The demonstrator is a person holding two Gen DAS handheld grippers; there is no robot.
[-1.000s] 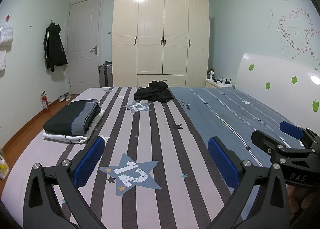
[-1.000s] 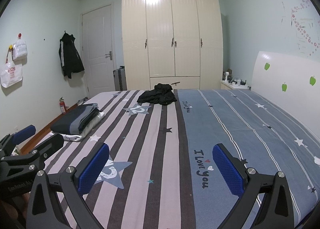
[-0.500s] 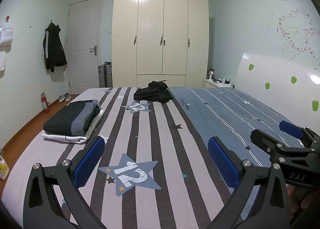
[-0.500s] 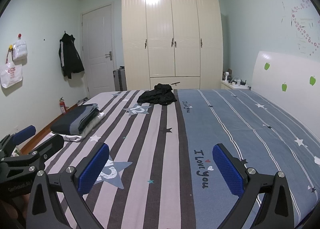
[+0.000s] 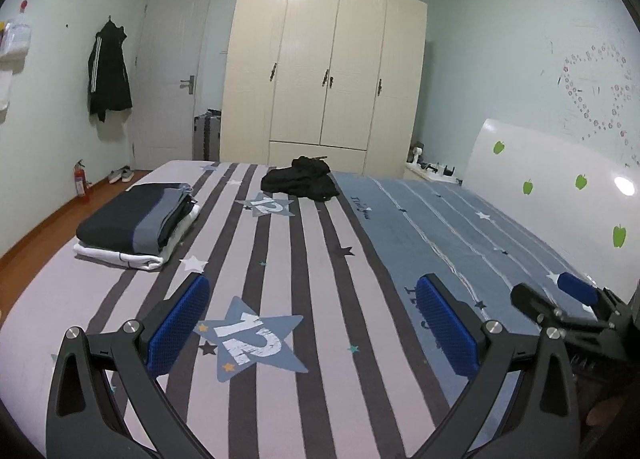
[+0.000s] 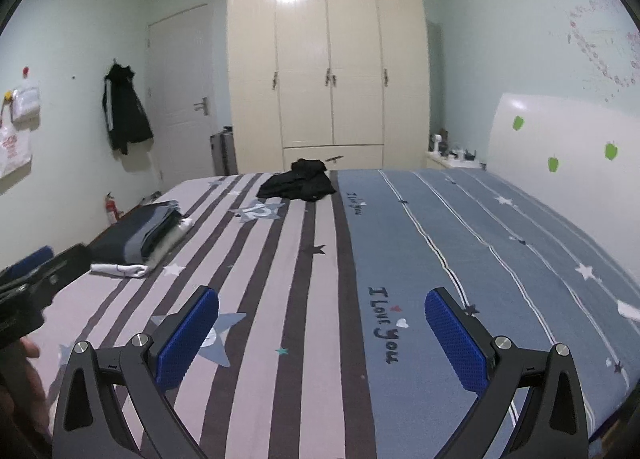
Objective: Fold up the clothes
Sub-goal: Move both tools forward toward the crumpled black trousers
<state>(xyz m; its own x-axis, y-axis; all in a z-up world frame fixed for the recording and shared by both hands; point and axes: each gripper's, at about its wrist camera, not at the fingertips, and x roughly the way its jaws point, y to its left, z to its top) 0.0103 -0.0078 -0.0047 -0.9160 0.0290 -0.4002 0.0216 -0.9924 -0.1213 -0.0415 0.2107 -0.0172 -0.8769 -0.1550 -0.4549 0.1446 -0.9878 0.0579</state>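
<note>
Over the bed [image 5: 320, 399]: I hold both grippers.
Left gripper [image 5: 312, 323]: jaws wide apart, empty.
Right gripper [image 6: 322, 333]: jaws wide apart, empty.
Crumpled black garment [image 5: 301, 180]: bed's far end.
Folded stack [image 5: 138, 225]: bed's left edge.

Left gripper [image 5: 312, 325]: two black angular finger arms are shown, each tipped with a blue textured pad [image 5: 178, 325].
Right gripper [image 6: 322, 339]: the same black frame is seen, with blue dimpled pads [image 6: 456, 337].
Fasteners: round silver screws [image 5: 491, 326] are set at the finger joints.
Markings: faint white lettering is printed on the black body, unreadable.
Hand [image 6: 24, 375]: only partly visible behind the left gripper's body.
</note>
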